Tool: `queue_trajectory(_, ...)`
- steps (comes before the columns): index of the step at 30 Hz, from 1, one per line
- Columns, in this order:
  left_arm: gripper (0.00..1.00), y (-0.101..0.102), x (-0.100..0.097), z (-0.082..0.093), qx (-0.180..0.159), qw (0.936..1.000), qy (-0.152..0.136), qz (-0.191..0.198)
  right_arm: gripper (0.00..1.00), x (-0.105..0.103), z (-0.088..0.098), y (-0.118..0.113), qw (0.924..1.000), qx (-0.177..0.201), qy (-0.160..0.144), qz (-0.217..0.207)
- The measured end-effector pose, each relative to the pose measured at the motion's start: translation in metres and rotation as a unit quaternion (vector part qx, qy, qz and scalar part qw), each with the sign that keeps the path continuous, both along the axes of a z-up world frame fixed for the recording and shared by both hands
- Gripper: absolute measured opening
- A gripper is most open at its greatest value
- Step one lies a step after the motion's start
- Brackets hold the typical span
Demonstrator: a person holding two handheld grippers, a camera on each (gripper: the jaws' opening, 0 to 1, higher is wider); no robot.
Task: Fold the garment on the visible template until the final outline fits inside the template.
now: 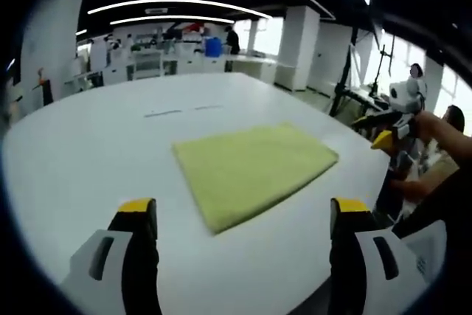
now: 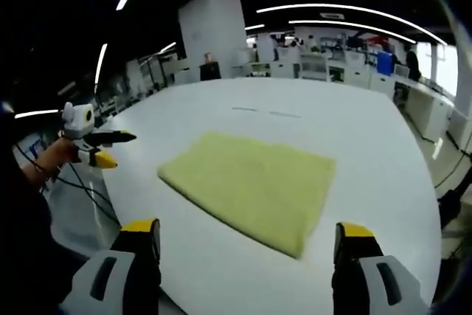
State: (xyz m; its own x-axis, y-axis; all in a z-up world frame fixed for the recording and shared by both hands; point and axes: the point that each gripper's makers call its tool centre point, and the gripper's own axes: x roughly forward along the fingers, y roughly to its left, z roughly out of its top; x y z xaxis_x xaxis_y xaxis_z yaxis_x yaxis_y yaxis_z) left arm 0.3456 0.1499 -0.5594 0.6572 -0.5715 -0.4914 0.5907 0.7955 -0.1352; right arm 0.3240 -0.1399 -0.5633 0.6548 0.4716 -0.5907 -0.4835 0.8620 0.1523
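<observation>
A yellow-green garment lies folded into a flat rectangle on the white table. My left gripper hovers open at the near edge of the table, its jaws spread wide to either side of the cloth's near corner, holding nothing. In the right gripper view the same garment lies ahead, and my right gripper is open and apart from it. The right gripper also appears off the table's right side, held by a hand. The left gripper shows beyond the table's left edge.
Two short thin dark marks lie on the table beyond the garment, also seen as marks. White benches and pillars stand behind. A person's arm is at the right; cables hang at the left table edge.
</observation>
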Motion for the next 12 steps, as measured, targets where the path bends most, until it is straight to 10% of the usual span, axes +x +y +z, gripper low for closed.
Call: queue_trajectory(12,0.92,0.0032,-0.0048,-0.005,0.003,0.9999,0.008,0.009,0.92,-0.0008,-0.003,-0.0005,0.9999,0.006,0.004,-0.008)
